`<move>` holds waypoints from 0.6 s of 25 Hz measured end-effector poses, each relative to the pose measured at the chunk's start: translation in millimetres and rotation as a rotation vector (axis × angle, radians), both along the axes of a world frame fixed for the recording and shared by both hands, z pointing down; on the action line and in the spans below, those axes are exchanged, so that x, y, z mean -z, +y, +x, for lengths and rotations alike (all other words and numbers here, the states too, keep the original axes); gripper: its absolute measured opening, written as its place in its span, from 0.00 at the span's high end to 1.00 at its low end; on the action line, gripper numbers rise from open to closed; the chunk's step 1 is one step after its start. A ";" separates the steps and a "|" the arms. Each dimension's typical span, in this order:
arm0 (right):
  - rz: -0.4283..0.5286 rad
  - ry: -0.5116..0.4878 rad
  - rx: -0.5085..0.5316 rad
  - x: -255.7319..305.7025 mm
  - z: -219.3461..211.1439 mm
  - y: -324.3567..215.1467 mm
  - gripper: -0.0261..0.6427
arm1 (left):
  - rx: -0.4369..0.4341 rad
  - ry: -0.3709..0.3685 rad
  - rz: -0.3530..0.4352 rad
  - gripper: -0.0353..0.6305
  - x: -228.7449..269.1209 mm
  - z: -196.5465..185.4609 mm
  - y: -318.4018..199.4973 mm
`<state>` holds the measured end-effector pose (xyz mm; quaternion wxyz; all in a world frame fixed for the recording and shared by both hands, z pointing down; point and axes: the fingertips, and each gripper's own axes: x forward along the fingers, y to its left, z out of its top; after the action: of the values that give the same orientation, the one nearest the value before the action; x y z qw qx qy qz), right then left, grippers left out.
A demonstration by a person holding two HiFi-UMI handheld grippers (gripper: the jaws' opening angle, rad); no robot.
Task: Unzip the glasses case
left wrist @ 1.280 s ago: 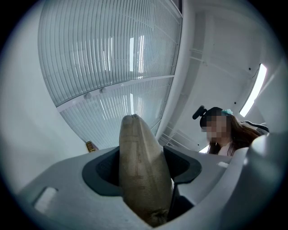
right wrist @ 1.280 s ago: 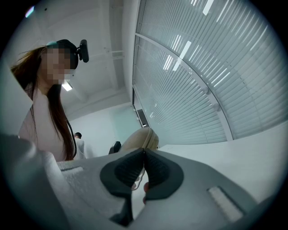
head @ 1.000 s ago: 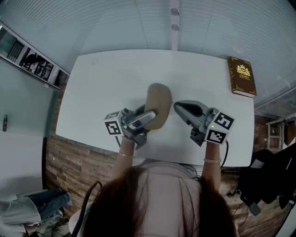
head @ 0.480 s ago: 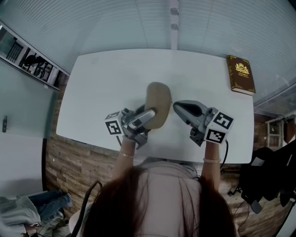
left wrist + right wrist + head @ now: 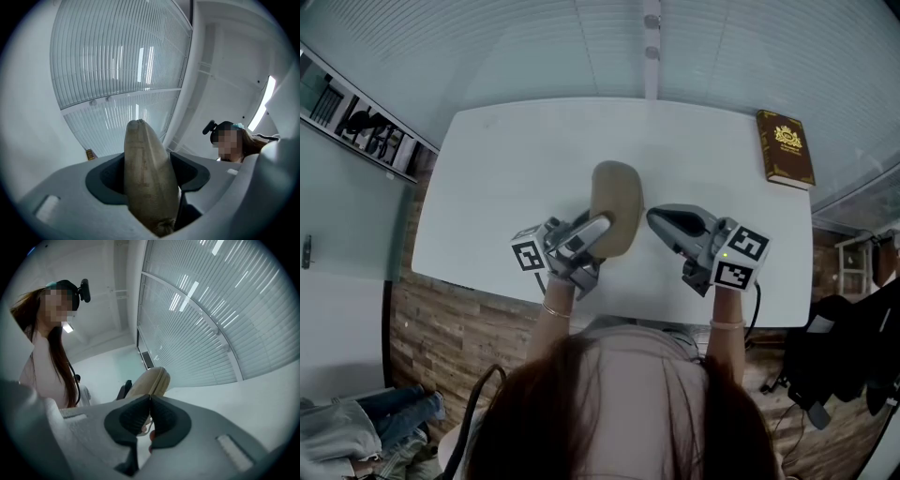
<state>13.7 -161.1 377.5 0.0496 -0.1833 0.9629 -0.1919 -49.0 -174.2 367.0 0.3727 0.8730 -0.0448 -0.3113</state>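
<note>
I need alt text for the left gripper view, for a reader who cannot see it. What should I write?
A tan glasses case is clamped between the dark jaws of the left gripper and points away from the camera. Behind it are ribbed translucent panels, and at the right a person wearing a head camera.

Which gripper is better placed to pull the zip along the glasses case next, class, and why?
Right. The right gripper is shut at the edge of the glasses case, while the left gripper is clamped around its body, steadying it.
</note>
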 end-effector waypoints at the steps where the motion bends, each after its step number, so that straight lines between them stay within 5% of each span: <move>1: -0.001 0.002 0.000 -0.8 -0.7 0.4 0.95 | 0.001 0.002 -0.002 0.51 -1.1 -0.9 -0.8; 15: -0.026 0.012 0.017 -9.7 -6.6 0.5 0.95 | 0.042 0.018 -0.048 0.51 -4.6 -5.8 -13.0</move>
<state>7.1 -160.6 387.2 0.0397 -0.1771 0.9621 -0.2034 -54.9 -187.2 371.6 0.3876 0.8597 -0.0671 -0.3259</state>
